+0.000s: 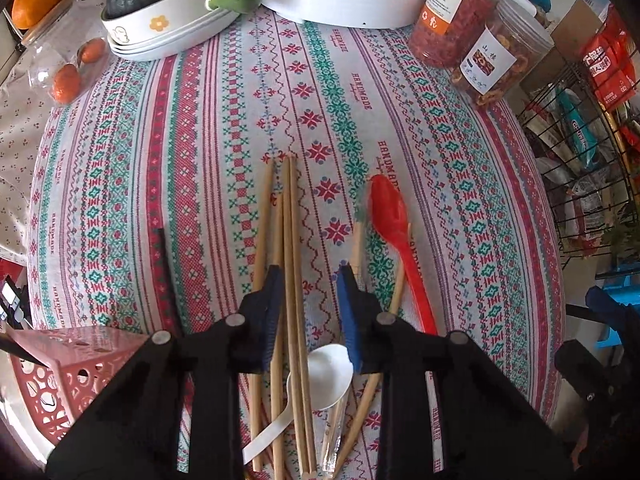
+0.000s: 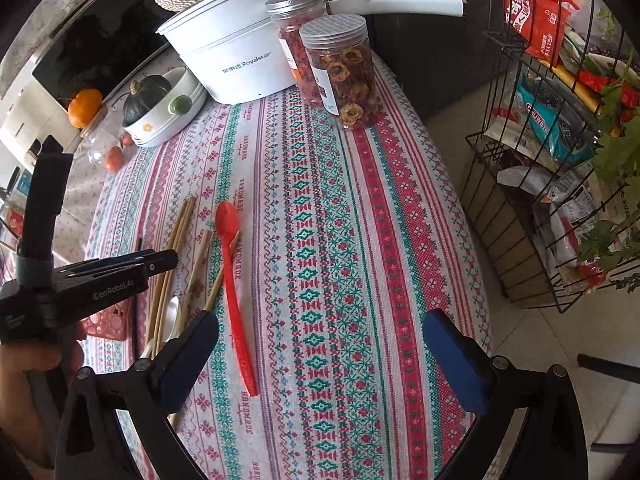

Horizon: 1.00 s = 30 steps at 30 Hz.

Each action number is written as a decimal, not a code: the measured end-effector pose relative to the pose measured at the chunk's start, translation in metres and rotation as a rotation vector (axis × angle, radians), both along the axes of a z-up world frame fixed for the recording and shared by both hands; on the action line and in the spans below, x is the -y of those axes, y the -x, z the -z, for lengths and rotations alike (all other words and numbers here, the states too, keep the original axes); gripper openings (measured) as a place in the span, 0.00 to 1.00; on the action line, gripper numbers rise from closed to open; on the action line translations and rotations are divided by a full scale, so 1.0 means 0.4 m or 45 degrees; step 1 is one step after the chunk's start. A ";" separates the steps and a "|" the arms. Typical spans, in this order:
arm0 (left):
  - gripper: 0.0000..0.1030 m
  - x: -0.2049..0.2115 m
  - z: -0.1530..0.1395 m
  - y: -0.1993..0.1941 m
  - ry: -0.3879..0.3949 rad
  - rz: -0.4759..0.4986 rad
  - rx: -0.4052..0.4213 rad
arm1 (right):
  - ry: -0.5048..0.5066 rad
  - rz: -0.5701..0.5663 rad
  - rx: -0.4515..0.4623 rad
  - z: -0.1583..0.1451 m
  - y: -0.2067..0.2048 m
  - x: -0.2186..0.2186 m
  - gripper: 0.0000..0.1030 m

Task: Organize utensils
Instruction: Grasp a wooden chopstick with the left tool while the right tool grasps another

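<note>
Several wooden chopsticks (image 1: 289, 264) lie on the patterned tablecloth, with a white spoon (image 1: 326, 372) under them and a red plastic spoon (image 1: 394, 236) to their right. My left gripper (image 1: 309, 280) is open, hovering just above the chopsticks, its blue pads straddling two of them. A pink perforated basket (image 1: 60, 376) stands at the lower left. In the right wrist view my right gripper (image 2: 320, 344) is open and empty above the cloth, right of the red spoon (image 2: 234, 292) and the chopsticks (image 2: 176, 264). The left gripper's body (image 2: 92, 284) shows there above the chopsticks.
A white Royalstar pot (image 2: 236, 60), two jars of dried fruit (image 2: 344, 72) and a dish with a dark squash (image 2: 148, 108) stand at the table's far end. A glass jar with oranges (image 1: 64, 68) is far left. A black wire rack (image 2: 540, 160) of packets stands off the table's right edge.
</note>
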State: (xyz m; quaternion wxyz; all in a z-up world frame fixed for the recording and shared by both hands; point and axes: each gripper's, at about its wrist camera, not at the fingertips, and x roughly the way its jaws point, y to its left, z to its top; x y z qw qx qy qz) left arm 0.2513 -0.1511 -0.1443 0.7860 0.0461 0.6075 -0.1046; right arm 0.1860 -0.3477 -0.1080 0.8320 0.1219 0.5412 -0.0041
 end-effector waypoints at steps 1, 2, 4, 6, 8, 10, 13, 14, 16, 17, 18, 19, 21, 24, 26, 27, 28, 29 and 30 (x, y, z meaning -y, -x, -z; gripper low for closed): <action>0.26 -0.002 0.009 -0.006 -0.008 -0.007 -0.004 | -0.001 0.000 -0.001 0.002 -0.003 -0.001 1.00; 0.22 -0.002 0.014 -0.010 -0.016 -0.017 -0.006 | -0.003 -0.001 -0.004 0.004 -0.005 -0.002 1.00; 0.14 0.001 0.026 -0.015 -0.017 -0.026 -0.018 | -0.004 -0.007 -0.008 0.007 -0.011 -0.006 1.00; 0.12 0.007 0.033 -0.021 -0.031 -0.026 -0.018 | -0.003 -0.009 -0.010 0.009 -0.015 -0.009 1.00; 0.12 0.014 0.040 -0.022 -0.045 -0.024 -0.023 | -0.008 -0.008 -0.007 0.010 -0.018 -0.008 1.00; 0.12 0.017 0.051 -0.029 -0.061 -0.029 -0.037 | -0.014 -0.005 -0.005 0.009 -0.022 -0.008 1.00; 0.10 0.027 0.054 -0.028 -0.070 -0.021 -0.026 | -0.022 -0.003 -0.008 0.012 -0.028 -0.010 1.00; 0.10 0.026 0.051 -0.022 -0.062 -0.020 -0.016 | -0.025 -0.004 -0.010 0.012 -0.029 -0.012 1.00; 0.10 0.031 0.029 -0.005 -0.030 -0.004 0.034 | -0.029 -0.008 -0.011 0.012 -0.033 -0.017 1.00; 0.10 0.030 0.013 0.008 -0.016 0.007 0.063 | -0.028 -0.011 -0.010 0.011 -0.035 -0.020 1.00; 0.10 0.027 -0.006 0.024 0.001 0.017 0.093 | -0.028 -0.015 -0.007 0.009 -0.036 -0.023 1.00; 0.10 0.020 -0.030 0.043 0.023 0.030 0.126 | -0.028 -0.018 -0.003 0.008 -0.037 -0.027 1.00; 0.10 0.003 -0.077 0.085 0.064 0.054 0.202 | -0.037 -0.026 0.007 0.005 -0.040 -0.041 1.00; 0.10 -0.031 -0.143 0.163 0.120 0.107 0.321 | -0.063 -0.045 0.011 0.005 -0.046 -0.062 1.00; 0.10 -0.077 -0.178 0.200 0.165 0.132 0.387 | -0.085 -0.060 0.013 0.007 -0.051 -0.081 0.99; 0.10 -0.099 -0.190 0.213 0.191 0.142 0.411 | -0.101 -0.068 0.015 0.008 -0.055 -0.090 0.99; 0.10 -0.125 -0.201 0.228 0.213 0.148 0.432 | -0.122 -0.075 0.018 0.010 -0.058 -0.103 0.99; 0.09 -0.157 -0.211 0.245 0.231 0.152 0.455 | -0.149 -0.083 0.021 0.013 -0.062 -0.114 0.98; 0.09 -0.173 -0.225 0.252 0.245 0.154 0.476 | -0.175 -0.086 0.024 0.016 -0.067 -0.125 0.97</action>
